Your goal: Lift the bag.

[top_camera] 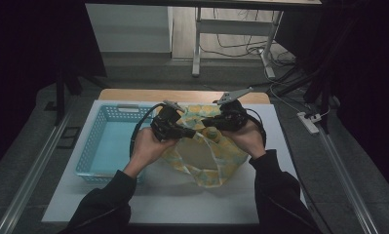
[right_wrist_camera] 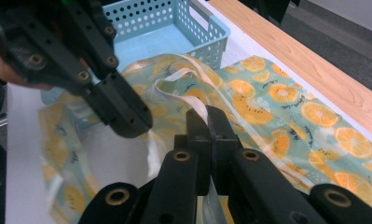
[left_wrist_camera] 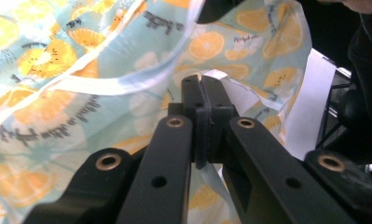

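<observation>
Orange-print fabric bag [top_camera: 209, 146] is up off the bench [top_camera: 172, 200], both our tongs, left [top_camera: 189, 131] and right [top_camera: 206, 122], clamped shut on its rim. Guessing it goes in the blue basket [top_camera: 92, 156] beside it, so that's left.

White-topped table [top_camera: 182, 204] with a wooden far edge; blue perforated basket [top_camera: 92, 156] at left; orange-print bag [top_camera: 216, 170] beside it

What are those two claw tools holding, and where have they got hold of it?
Both hold the orange-print bag: the left gripper pinches its top edge, the right gripper its pale strap.
</observation>
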`<state>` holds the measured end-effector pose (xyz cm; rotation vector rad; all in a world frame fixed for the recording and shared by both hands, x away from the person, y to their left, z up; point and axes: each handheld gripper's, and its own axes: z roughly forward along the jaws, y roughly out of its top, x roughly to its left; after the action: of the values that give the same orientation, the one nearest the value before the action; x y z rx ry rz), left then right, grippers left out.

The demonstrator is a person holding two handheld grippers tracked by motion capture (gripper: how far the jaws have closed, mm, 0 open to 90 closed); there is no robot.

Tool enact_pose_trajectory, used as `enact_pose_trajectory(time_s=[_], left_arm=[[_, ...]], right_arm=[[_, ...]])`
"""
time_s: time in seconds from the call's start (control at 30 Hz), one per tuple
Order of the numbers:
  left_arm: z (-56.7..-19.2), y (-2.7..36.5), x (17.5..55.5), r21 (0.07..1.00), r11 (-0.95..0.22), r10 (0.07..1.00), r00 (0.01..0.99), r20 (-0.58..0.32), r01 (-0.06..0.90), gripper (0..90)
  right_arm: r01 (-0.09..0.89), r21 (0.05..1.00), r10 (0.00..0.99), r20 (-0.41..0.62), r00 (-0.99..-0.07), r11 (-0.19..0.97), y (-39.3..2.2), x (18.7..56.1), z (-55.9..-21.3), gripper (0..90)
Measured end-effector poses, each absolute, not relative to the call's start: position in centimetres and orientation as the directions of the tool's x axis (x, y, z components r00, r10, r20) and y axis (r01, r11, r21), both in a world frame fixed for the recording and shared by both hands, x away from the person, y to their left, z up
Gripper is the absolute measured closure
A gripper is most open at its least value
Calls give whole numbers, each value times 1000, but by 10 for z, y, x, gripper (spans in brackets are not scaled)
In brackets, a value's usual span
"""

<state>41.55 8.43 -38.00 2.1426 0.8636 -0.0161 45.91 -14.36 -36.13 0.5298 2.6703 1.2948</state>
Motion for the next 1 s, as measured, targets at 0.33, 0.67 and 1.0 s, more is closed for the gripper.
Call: enact_pose_trajectory(time_s=[0.33, 0.67, 1.0], left_arm=[[-352, 92, 424, 701, -430, 574, 772, -274, 569, 898], [-322, 96, 440, 724, -411, 577, 773, -264, 554, 898], [-292, 95, 456, 752, -388, 587, 772, -244, 533, 898]], right_arm=[[236, 785, 362, 16, -932, 573, -142, 457, -340, 900], [217, 793, 376, -16, -926, 569, -139, 462, -316, 900], [205, 814, 398, -35, -917, 543, -137, 470, -288, 900]])
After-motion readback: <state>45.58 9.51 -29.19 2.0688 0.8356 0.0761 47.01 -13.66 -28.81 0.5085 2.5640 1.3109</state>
